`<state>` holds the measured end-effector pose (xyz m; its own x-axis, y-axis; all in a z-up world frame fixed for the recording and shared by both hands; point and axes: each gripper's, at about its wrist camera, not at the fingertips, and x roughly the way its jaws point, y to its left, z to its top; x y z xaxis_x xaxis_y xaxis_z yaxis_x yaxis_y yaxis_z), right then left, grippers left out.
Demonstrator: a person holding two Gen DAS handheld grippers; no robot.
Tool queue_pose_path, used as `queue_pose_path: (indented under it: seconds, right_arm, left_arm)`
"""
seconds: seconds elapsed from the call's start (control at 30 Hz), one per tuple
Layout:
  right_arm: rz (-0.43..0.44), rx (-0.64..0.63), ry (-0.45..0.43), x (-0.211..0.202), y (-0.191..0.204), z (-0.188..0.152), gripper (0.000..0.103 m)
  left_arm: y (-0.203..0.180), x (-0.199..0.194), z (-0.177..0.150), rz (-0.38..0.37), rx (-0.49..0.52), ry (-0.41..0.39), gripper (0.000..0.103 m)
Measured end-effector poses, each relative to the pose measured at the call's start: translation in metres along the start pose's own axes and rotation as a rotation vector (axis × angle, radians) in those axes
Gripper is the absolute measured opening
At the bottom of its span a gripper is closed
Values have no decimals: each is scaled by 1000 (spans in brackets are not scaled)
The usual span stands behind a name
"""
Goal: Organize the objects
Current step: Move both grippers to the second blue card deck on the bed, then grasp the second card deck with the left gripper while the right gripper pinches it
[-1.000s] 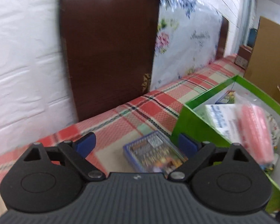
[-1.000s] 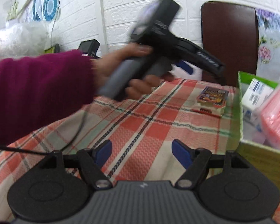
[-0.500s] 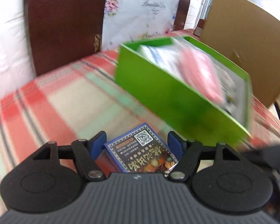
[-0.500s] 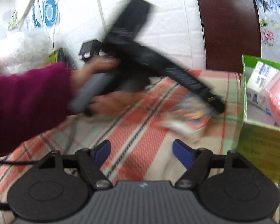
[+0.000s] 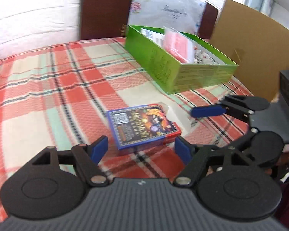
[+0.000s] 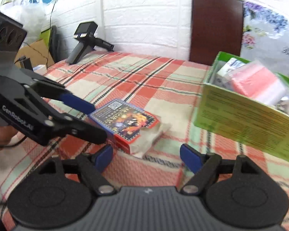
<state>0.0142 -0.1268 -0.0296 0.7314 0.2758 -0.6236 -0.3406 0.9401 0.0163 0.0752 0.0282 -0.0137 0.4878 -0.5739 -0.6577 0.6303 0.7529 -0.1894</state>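
Flat blue-bordered red card box (image 5: 143,126) laid on plaid cloth (image 5: 48,88), just ahead of spread left gripper (image 5: 141,150) fingers, long axis slanted across gap, QR-code end leftward. Right gripper (image 6: 146,156) spread, empty.

Two matching handheld grippers, black plastic. Left gripper (image 5: 141,150): ribbed dark-grey housing, two round black discs with recessed centres, triangular cut-outs, silver pivot screws, blue pads (image 5: 99,149) on the fingers. Right gripper (image 6: 147,155): same build. From its camera, the left unit's side shows white "GenRobot.AI" lettering, a thin black cable, and bare skin just below it.
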Motion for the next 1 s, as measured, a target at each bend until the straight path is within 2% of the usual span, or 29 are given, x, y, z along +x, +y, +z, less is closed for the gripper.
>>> queue_pose_path:
  seconds: [0.17, 0.27, 0.37, 0.4, 0.47, 0.53, 0.63, 0.77, 0.9, 1.0]
  right_arm:
    - [4, -70, 0, -7, 12, -3, 80]
    - [-23, -97, 0, -2, 13, -1, 80]
    - [-28, -73, 26, 12, 9, 2, 80]
    - [-21, -55, 27, 15, 7, 2, 80]
    - [-13, -40, 29, 19, 6, 5, 80]
    - [2, -54, 26, 23, 8, 7, 68]
    - [5, -62, 29, 23, 9, 7, 68]
    - [6, -63, 50, 3, -4, -5, 68]
    - [-61, -45, 50, -31, -27, -33, 68]
    - [-113, 25, 63, -56, -55, -53, 68]
  left_arm:
    - [27, -18, 7, -3, -187, -26, 79]
    - [27, -11, 12, -10, -217, -25, 76]
    - [23, 8, 14, -19, -230, 16, 72]
    - [21, 14, 14, -24, -230, 26, 71]
    - [16, 23, 12, -34, -226, 51, 62]
    - [8, 26, 12, -22, -207, 46, 50]
    - [-3, 26, 11, 1, -209, 53, 50]
    - [-31, 31, 6, -43, -183, 73, 50]
    - [-83, 51, 8, -94, -106, 100, 50]
    - [-129, 72, 12, -125, -38, 121, 50]
